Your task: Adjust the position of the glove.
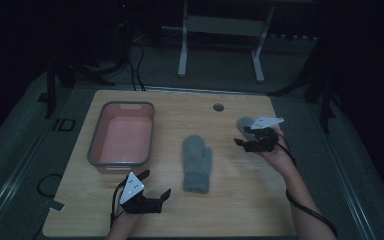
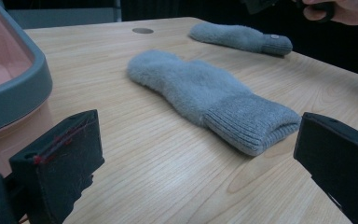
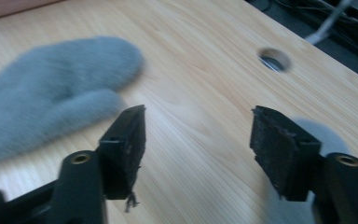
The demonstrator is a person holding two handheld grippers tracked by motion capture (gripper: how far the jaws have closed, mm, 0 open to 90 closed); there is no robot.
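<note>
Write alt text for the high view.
Two grey mittens lie on a wooden table: one mitten at centre, another under the open right gripper. A pink bin sits left, above the open left gripper.

Dim lab: desk (image 1: 230, 200), cables (image 1: 135, 65).

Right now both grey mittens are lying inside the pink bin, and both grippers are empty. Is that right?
Not quite. Both mittens lie on the wooden table, outside the pink bin: one mitten mid-table, the other mitten farther off, as the high view shows. Both grippers are empty.
</note>
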